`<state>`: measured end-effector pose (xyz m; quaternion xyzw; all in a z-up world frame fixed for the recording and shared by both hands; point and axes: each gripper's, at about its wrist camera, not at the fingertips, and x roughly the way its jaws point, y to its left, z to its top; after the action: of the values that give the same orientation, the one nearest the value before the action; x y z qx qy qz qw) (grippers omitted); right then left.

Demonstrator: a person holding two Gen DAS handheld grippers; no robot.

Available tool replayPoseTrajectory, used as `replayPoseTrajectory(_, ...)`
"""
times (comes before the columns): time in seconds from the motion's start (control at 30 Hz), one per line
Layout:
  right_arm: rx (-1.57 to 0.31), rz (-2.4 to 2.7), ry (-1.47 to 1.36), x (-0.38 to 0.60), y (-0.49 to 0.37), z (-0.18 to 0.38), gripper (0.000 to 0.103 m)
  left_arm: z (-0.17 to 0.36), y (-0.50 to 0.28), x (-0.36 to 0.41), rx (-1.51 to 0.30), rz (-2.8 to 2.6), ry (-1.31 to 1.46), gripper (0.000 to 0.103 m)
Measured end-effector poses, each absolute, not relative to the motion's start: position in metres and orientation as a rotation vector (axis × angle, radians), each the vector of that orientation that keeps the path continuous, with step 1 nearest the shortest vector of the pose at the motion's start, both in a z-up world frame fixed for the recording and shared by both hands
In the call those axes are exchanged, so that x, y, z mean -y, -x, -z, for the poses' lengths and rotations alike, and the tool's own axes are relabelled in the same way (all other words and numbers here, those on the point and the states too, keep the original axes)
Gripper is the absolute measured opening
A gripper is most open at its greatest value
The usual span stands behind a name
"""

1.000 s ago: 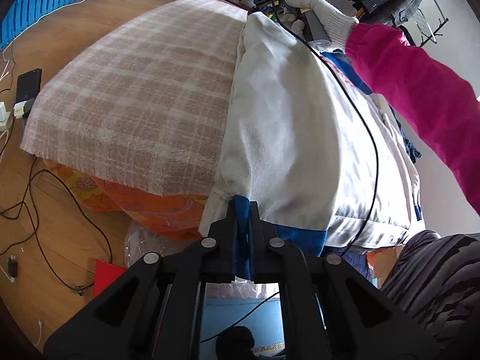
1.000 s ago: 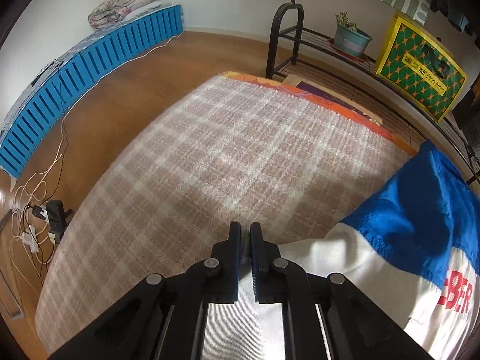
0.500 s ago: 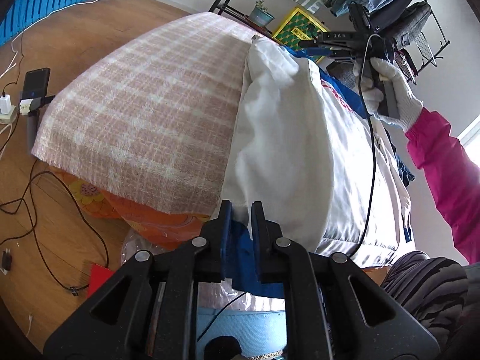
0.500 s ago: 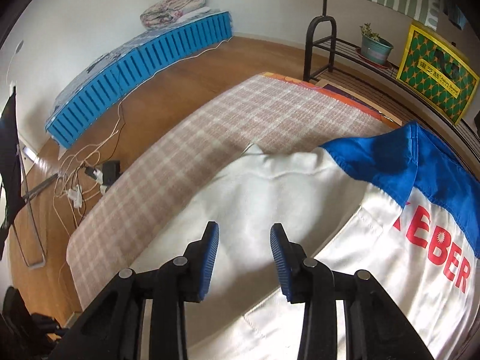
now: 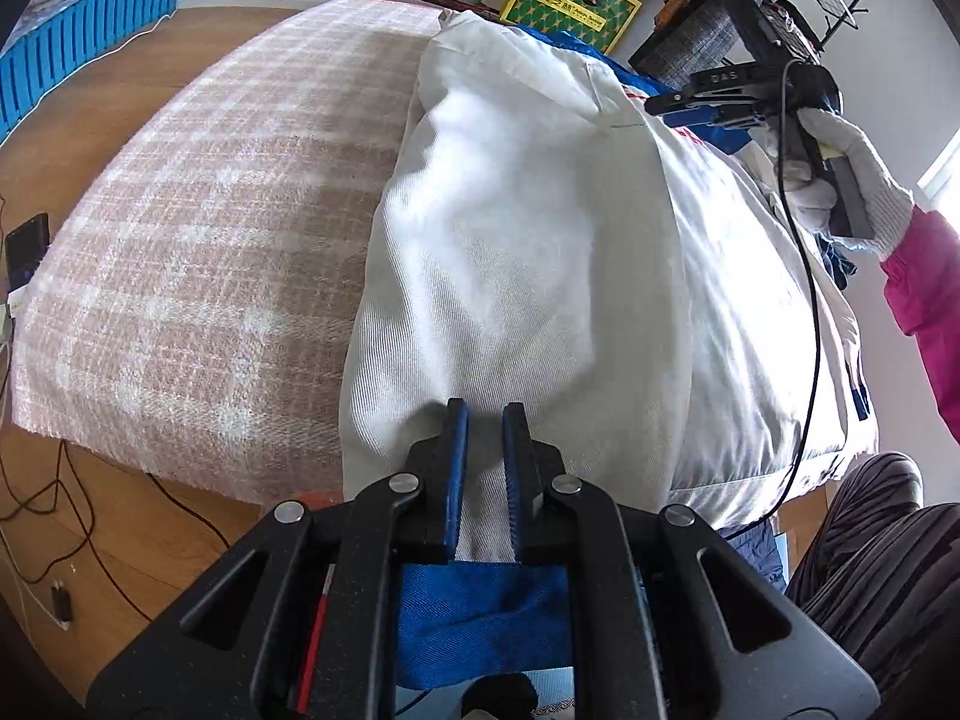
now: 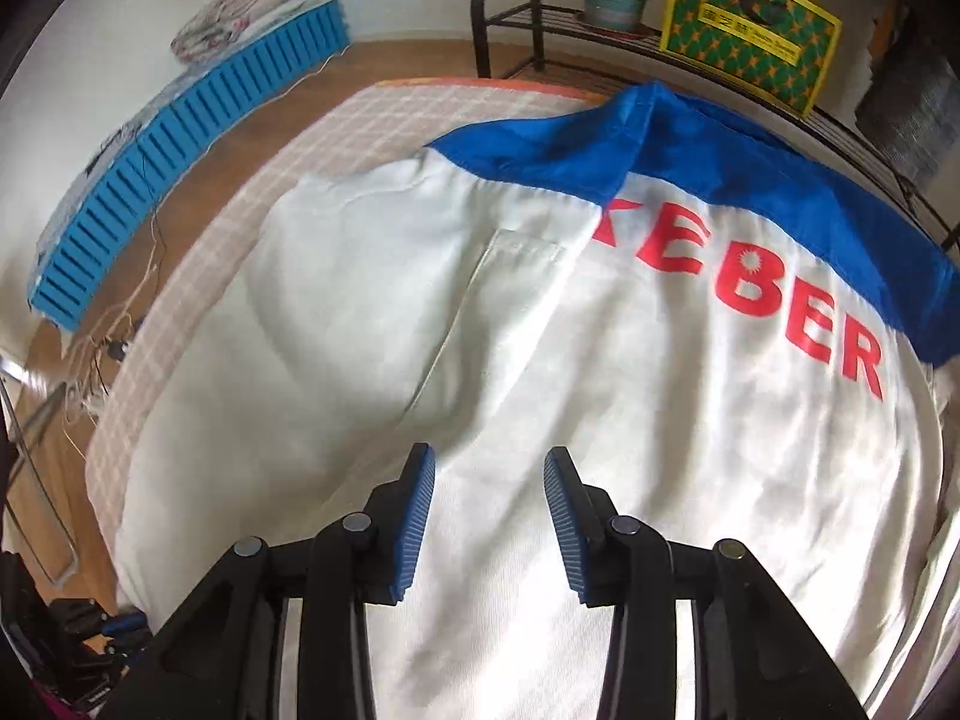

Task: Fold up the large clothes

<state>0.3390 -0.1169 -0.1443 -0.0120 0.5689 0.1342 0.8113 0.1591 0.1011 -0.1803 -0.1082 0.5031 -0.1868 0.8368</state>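
A white jacket [image 5: 528,228] with a blue collar [image 6: 690,156] and red lettering [image 6: 750,300] lies on the plaid-covered surface [image 5: 210,210], one side folded over. My left gripper [image 5: 483,414] hovers at the near end of the folded part. Its jaws stand slightly apart with only white cloth showing behind the gap, and the blue cuff [image 5: 480,606] lies loose under its body. My right gripper [image 6: 489,462] hangs above the jacket's [image 6: 600,390] back, jaws opening, nothing between them. In the left wrist view it [image 5: 702,105] is at the far right, held by a gloved hand [image 5: 840,162].
A black rack with a plant pot [image 6: 615,0] and a yellow-green box [image 6: 750,30] stands behind. Blue slatted panels [image 6: 150,180] line the far wall. Cables [image 5: 60,510] and a phone [image 5: 27,246] lie on the wooden floor. A striped trouser leg [image 5: 870,540] is at the near right.
Both grippers let go. The left released the blue cuff and moved up over the folded white cloth. The right opened and swung back across the jacket, away from the plaid.
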Motion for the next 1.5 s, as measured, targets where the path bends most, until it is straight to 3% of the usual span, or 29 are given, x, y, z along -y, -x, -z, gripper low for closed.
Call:
replayPoseTrajectory(0.33,-1.186,-0.607,0.158,0.035,-0.257,0.142,0.034,0.182,-0.164,-0.106,-1.092,0.413,0.277,0.011)
replayPoseTrajectory(0.63,-1.141,-0.665,0.087,0.019,-0.231,0.131,0.034,0.180,-0.164,-0.102,-1.086,0.400,0.258,0.011)
replayPoseTrajectory(0.8,-1.309,-0.602,0.297,0.002,-0.225,0.187,0.033,0.181,-0.162,-0.105,-1.081,0.414,0.263,0.012)
replayPoseTrajectory(0.9,-1.281,-0.596,0.275,0.007,-0.216,0.180,0.035,0.179,-0.160,-0.113,-1.080,0.419,0.300,0.012)
replayPoseTrajectory(0.97,-1.266,-0.636,0.247,0.006,-0.213,0.169,0.036,0.175,-0.153,-0.132,-1.053,0.409,0.383,0.023)
replayPoseTrajectory(1.03,-1.238,-0.665,0.278,0.001,-0.209,0.155,0.035,0.172,-0.143,-0.157,-1.007,0.409,0.481,0.057)
replayPoseTrajectory(1.1,-1.231,-0.697,0.306,-0.007,-0.206,0.146,0.035,0.173,-0.135,-0.184,-0.982,0.378,0.573,0.070)
replayPoseTrajectory(1.27,-1.242,-0.707,0.363,-0.027,-0.198,0.137,0.038,0.196,-0.127,-0.226,-0.979,0.397,0.818,0.070)
replayPoseTrajectory(1.5,-1.287,-0.785,0.423,-0.049,-0.163,0.150,0.039,0.220,-0.136,-0.211,-1.036,0.470,0.912,0.070)
